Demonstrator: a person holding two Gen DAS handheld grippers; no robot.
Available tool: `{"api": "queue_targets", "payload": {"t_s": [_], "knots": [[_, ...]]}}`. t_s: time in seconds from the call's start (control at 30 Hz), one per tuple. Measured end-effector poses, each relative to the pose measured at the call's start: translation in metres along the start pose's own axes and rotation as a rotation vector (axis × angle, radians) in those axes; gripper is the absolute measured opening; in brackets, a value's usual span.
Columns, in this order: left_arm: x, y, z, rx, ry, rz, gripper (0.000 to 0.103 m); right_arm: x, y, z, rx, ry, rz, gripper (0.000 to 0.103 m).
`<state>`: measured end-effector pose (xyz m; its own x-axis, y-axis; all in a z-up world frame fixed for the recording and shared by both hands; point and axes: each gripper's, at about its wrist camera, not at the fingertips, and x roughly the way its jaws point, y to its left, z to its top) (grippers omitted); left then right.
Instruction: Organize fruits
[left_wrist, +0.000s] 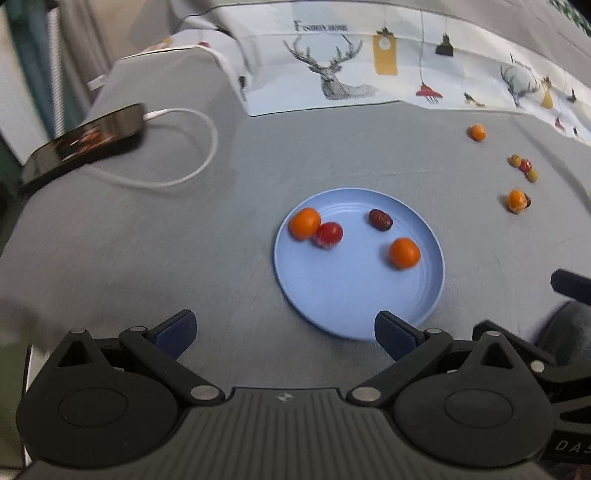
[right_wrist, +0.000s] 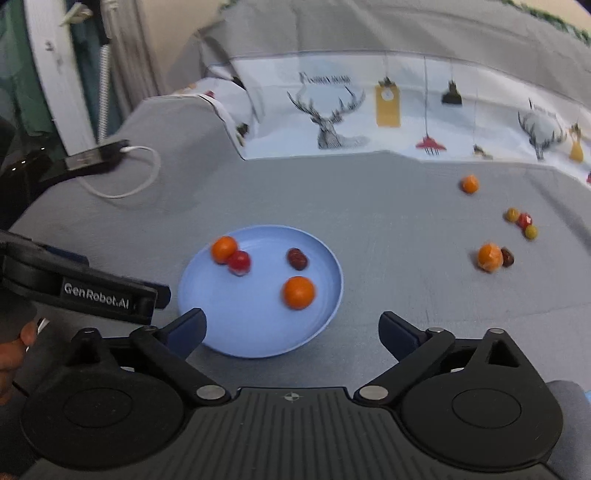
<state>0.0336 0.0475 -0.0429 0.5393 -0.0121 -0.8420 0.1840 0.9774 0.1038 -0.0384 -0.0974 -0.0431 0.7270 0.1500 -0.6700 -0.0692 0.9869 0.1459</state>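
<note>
A light blue plate (left_wrist: 332, 295) (right_wrist: 240, 332) lies on the grey cloth. On it are two small oranges (left_wrist: 304, 223) (left_wrist: 404, 253), a red tomato (left_wrist: 328, 233) touching the left orange, and a dark red date (left_wrist: 380, 219). Loose on the cloth to the right are an orange (right_wrist: 470, 183), a cluster of small yellow and red fruits (right_wrist: 521, 222), and an orange beside a dark date (right_wrist: 490, 257). My left gripper (left_wrist: 284, 332) is open and empty at the plate's near-left edge. My right gripper (right_wrist: 291, 330) is open and empty over the plate's near-right edge.
A black phone (left_wrist: 85, 142) with a white charging cable (left_wrist: 184, 147) lies at the far left. A folded deer-print cloth (left_wrist: 369, 62) runs along the back. The left gripper's body (right_wrist: 81, 288) shows at the left of the right wrist view.
</note>
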Motion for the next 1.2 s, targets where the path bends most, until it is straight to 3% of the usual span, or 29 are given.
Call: {"api": "queue_targets", "payload": {"t_s": [0.2, 0.47, 0.7, 1.2], "knots": [[-0.043, 0.003, -0.017, -0.069, -0.072, 0.016, 0.103, -0.043, 0.014, -0.006, -0.056, -0.116, 0.010, 0.102], [-0.079, -0.013, -0.025, -0.057, -0.150, 0.011, 0.103, -0.086, 0.014, -0.014, -0.080, -0.204, -0.015, 0.102], [-0.098, -0.021, -0.031, -0.034, -0.195, 0.018, 0.103, -0.103, 0.011, -0.018, -0.068, -0.240, -0.032, 0.102], [-0.105, -0.014, -0.031, -0.053, -0.213, 0.011, 0.103, -0.108, 0.017, -0.020, -0.102, -0.256, -0.029, 0.102]]}}
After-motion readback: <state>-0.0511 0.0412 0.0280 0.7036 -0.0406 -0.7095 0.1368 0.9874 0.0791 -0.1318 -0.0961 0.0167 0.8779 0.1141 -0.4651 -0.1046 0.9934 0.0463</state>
